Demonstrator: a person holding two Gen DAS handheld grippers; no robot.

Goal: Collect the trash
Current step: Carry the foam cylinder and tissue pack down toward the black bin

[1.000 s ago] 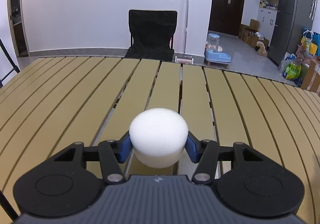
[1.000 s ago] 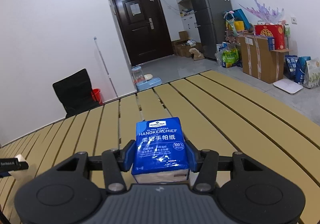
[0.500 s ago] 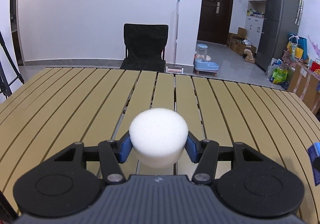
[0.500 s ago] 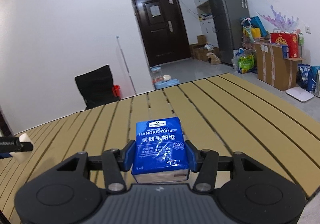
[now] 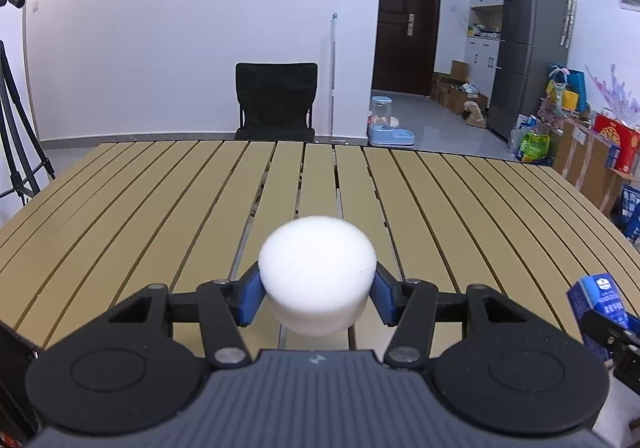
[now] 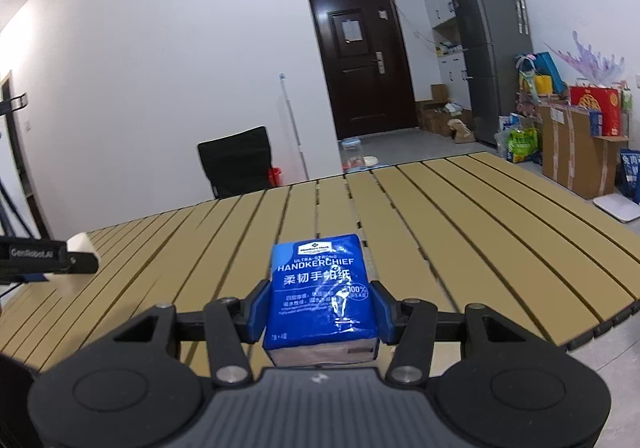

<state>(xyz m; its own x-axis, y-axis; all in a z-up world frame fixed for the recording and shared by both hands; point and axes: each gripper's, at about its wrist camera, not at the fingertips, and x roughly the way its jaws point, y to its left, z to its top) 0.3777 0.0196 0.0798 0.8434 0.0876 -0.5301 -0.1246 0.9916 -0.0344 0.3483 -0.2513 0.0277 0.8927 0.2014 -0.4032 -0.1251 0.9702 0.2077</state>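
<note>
Fingers are gripping a round white foam puck [image 5: 318, 274] and a blue plastic-wrapped handkerchief pack [image 6: 322, 294]; the soft, compressible puck risks slipping out above the slatted tan surface [image 5: 160, 208].

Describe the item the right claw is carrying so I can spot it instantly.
Look above the slatted tan table, at the right claw in the right wrist view. Clamped between its blue pads is a handkerchief tissue pack: glossy blue, boxy, with white lettering, unlike the round white foam puck in the left claw.

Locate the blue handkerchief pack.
The blue handkerchief pack sits clamped in the right tongs, held above the slatted table; the left wrist view catches it at far right.
</note>
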